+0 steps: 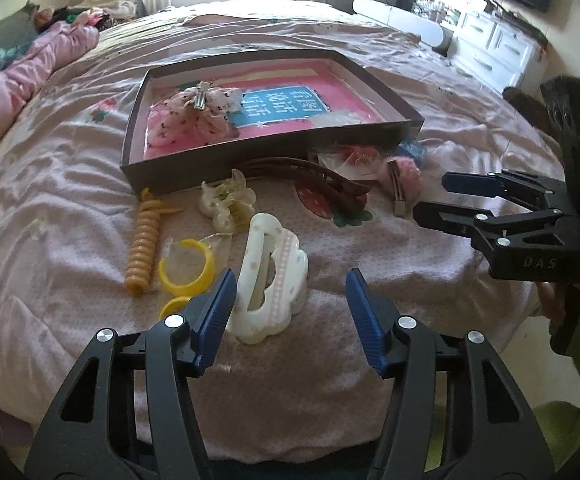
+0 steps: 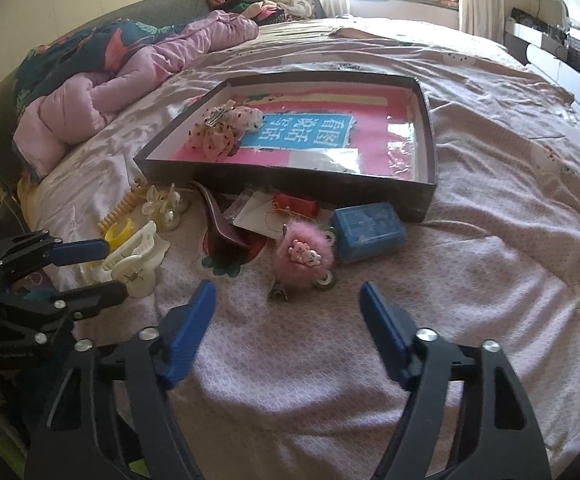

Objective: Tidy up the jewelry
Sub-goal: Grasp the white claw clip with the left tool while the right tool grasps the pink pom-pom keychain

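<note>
On a bed with a pink quilted cover (image 1: 370, 248), hair accessories lie scattered in front of a shallow dark tray (image 1: 193, 174) that has a pink printed sheet with a blue label on its floor. Inside the tray, left part: a frilly pink bow clip (image 1: 193, 114) with a metal clasp on top. Left gripper (image 1: 290, 316) points down at the cover, jaws parted to a middling width; the white cloud-shaped claw clip (image 1: 267, 280) lies between the blue pads, nearer the left pad, contact with either pad not clear, so no grip is seen. Left of it: yellow hoop clips (image 1: 187, 268) and a yellow spiral hair tie (image 1: 141, 244); behind it a cream claw clip (image 1: 225, 204); a dark brown headband (image 1: 310, 180) leans out from under the tray's front wall. Right gripper (image 2: 285, 332) hovers over bare cover, jaws fairly wide, nothing between them. Just ahead of it lies a fluffy pink pom clip (image 2: 304, 256), with a blue plastic box (image 2: 370, 232) touching or just beside its right side, and a small red item (image 2: 294, 204) on a clear packet behind. A pink padded jacket (image 2: 101, 92) lies bunched at the left of the bed.
</note>
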Motion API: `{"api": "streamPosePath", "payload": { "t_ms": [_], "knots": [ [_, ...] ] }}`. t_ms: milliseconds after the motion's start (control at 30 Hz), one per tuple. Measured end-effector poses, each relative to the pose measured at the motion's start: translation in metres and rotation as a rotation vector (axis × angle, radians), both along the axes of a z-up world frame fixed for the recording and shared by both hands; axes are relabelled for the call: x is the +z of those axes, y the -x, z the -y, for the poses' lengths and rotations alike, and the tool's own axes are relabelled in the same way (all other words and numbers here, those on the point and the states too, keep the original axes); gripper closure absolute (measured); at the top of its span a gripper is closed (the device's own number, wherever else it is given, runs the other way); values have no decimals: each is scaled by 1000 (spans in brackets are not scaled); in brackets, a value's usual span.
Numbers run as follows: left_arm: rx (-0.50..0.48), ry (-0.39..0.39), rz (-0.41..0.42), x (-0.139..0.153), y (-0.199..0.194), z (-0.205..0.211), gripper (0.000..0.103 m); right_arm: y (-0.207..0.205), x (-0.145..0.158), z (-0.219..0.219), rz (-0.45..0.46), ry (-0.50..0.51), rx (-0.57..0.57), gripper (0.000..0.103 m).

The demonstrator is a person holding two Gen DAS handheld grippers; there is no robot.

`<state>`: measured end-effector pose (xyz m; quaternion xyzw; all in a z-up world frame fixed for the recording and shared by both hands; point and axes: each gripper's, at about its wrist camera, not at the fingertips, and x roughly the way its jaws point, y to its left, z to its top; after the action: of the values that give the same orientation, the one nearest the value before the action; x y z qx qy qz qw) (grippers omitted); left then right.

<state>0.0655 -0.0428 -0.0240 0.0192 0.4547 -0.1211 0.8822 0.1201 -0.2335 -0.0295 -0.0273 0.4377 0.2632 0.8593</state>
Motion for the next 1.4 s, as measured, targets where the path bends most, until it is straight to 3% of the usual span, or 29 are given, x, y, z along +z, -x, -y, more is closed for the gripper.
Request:
{"api": "streamPosePath", "payload": {
  "t_ms": [67, 133, 367, 433, 500, 700, 933, 1400],
  "knots": [
    [-5, -15, -1, -1, -3, 2, 55, -4, -3, -3, -7, -2, -1, 40],
    [-10, -39, -7, -5, -8, 3, 55, -9, -7, -4, -20, -8, -2, 50],
    [-20, -68, -41, -16, -18, 5, 56, -25, -18, -9, -35, -10, -38, 61],
    [-21, -77, -40, -16, -21, 7, 66, -28, -20, -9, -35, -9, -41, 73],
    [-21, -70, -44, -16, -25, 6, 72, -29, -20, -7, -32, -16, -44, 75],
    [-52, -1, -41, -9, -27, 12, 72, -22, -13, 3, -13, -23, -41, 76],
    [-85, 28, -5, 6, -28, 26, 72, -14, -2, 17, 0, -30, -52, 76],
    [-37, 73, 49, 28, -53, 22, 72, -16, 25, 26, 53, -30, -63, 76]
  ]
}}
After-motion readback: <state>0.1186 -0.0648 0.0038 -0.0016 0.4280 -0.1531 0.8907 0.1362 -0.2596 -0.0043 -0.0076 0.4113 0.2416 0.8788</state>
